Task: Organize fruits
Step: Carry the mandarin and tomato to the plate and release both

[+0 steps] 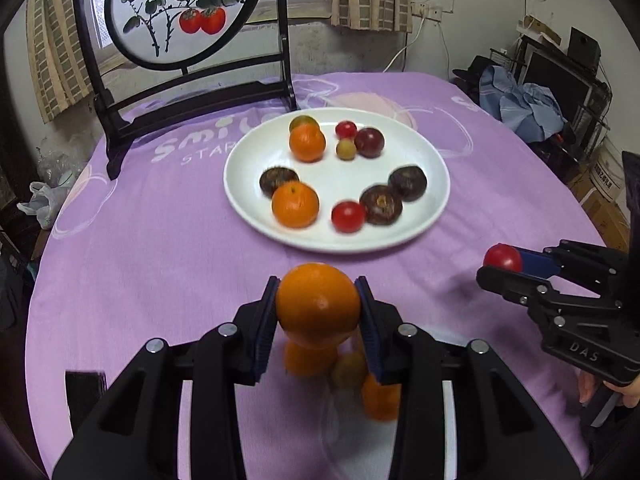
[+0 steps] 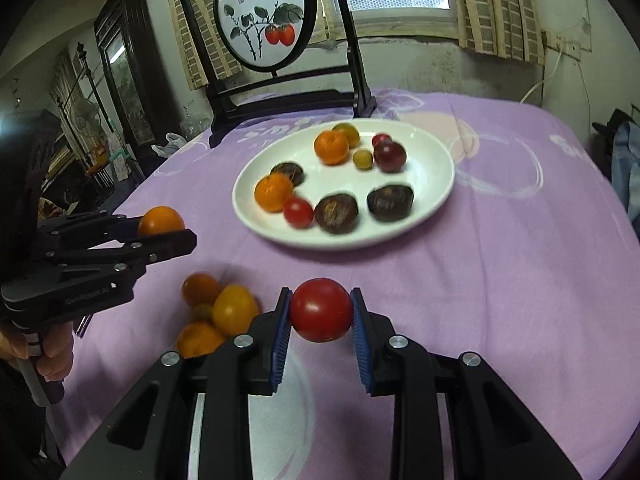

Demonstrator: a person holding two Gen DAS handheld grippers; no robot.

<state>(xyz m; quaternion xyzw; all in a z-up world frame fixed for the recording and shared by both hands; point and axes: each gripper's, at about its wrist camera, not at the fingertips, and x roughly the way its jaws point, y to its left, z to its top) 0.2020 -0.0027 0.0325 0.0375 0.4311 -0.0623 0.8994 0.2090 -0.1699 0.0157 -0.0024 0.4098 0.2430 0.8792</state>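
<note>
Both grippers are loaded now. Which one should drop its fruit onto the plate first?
Probably right. The right gripper holds the red tomato, facing the white plate's near rim over bare cloth. The left gripper with its orange sits over the loose fruit pile, slightly further off.

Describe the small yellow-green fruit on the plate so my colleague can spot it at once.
Find the white plate on the purple tablecloth. At its far side sits a cluster beside an orange. The yellow-green fruit is the smallest there, next to the dark red plum, and the only pale olive one.
</note>
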